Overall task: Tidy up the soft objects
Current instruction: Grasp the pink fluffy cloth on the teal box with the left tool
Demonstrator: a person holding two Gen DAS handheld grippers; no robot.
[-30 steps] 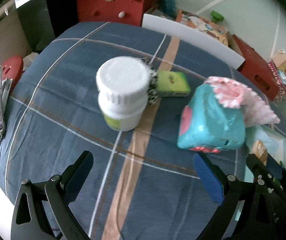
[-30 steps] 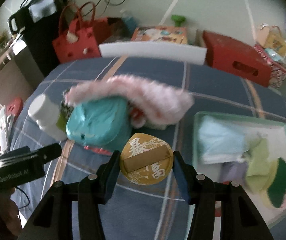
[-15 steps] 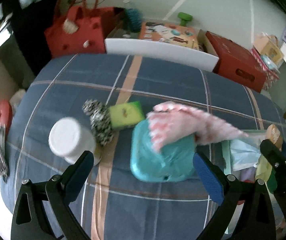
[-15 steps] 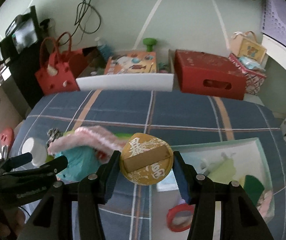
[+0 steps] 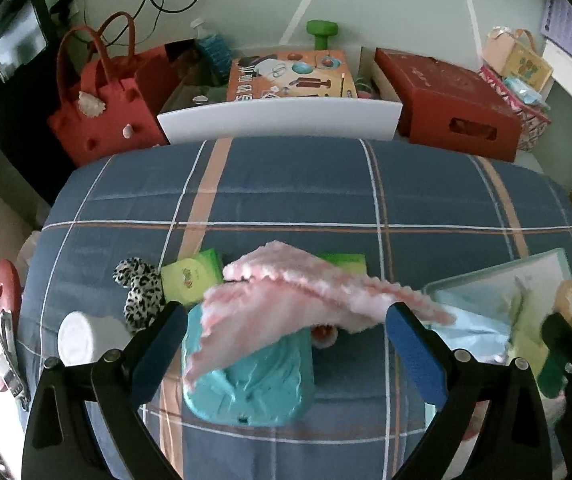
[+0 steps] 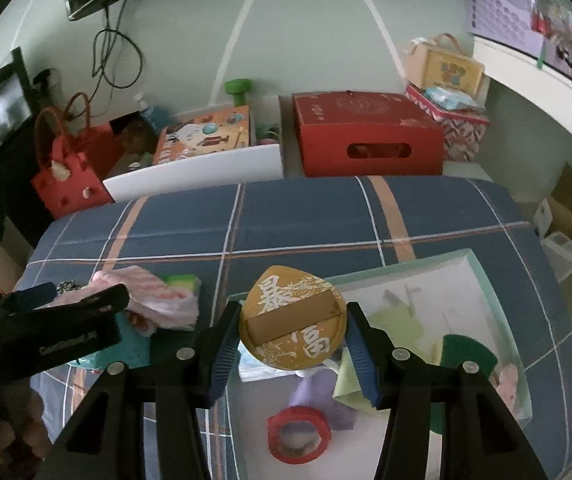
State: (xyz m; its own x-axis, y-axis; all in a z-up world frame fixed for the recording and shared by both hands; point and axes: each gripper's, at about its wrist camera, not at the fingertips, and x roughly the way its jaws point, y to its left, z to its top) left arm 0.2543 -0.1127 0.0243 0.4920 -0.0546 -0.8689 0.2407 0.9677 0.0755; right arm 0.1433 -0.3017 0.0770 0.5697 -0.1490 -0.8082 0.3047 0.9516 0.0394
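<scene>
In the left wrist view the left gripper, jaws apart and empty, has swung from the white bottle to above the pink fluffy cloth draped on the teal plush. In the right wrist view the right gripper stays clamped on the gold disc and has carried it over the tray, so the drop looks near.

The pink fluffy cloth hides most of the teal pack.
</scene>
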